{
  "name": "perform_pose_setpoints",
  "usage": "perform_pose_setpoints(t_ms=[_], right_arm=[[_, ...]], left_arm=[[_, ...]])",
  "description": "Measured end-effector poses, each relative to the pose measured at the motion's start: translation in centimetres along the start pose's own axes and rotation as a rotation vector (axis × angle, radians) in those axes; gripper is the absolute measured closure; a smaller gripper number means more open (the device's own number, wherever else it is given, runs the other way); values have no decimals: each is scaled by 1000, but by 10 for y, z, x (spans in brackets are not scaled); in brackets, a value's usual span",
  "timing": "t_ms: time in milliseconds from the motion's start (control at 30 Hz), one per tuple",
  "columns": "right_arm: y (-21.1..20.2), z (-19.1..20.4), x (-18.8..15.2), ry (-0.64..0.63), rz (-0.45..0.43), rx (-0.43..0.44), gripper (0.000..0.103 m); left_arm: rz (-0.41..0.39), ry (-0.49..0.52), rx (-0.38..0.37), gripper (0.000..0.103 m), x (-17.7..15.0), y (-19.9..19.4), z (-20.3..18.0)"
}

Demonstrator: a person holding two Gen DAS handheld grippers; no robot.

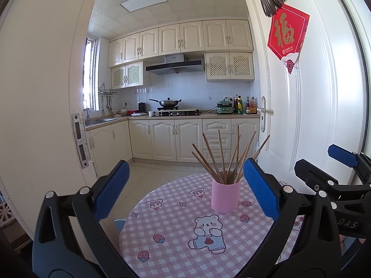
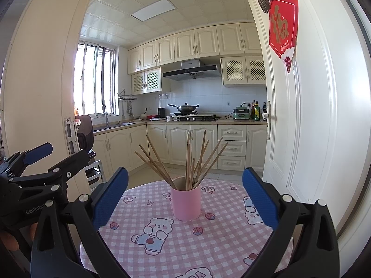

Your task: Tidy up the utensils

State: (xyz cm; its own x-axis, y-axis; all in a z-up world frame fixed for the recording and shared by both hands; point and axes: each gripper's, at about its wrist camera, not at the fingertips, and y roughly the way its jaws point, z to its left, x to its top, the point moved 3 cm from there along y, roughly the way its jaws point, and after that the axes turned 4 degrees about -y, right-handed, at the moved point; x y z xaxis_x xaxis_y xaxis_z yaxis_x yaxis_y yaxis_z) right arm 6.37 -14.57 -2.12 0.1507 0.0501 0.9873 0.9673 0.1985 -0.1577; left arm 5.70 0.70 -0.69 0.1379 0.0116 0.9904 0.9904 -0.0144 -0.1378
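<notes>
Both claws hang wide and empty: my right gripper (image 2: 185, 197) frames the pink cup (image 2: 185, 202) at frame centre, while it sits right of centre for my left gripper (image 1: 185, 192). Chopsticks (image 2: 189, 162) fan upright from it. Right seems nearer, though fisheye distortion blurs that.

Chopsticks (image 1: 222, 159): I count about ten, brown wood, standing fanned out, tips up.
Holder: pink cup (image 1: 225, 195), upright on my pink checked surface (image 1: 176, 243), towards its far edge.
</notes>
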Motion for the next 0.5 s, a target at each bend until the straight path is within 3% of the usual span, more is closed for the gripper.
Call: perform_pose_setpoints(t_ms=[500], right_arm=[[-1, 0, 0, 5, 1, -1, 8]], left_arm=[[-1, 2, 1, 7, 1, 1, 0]])
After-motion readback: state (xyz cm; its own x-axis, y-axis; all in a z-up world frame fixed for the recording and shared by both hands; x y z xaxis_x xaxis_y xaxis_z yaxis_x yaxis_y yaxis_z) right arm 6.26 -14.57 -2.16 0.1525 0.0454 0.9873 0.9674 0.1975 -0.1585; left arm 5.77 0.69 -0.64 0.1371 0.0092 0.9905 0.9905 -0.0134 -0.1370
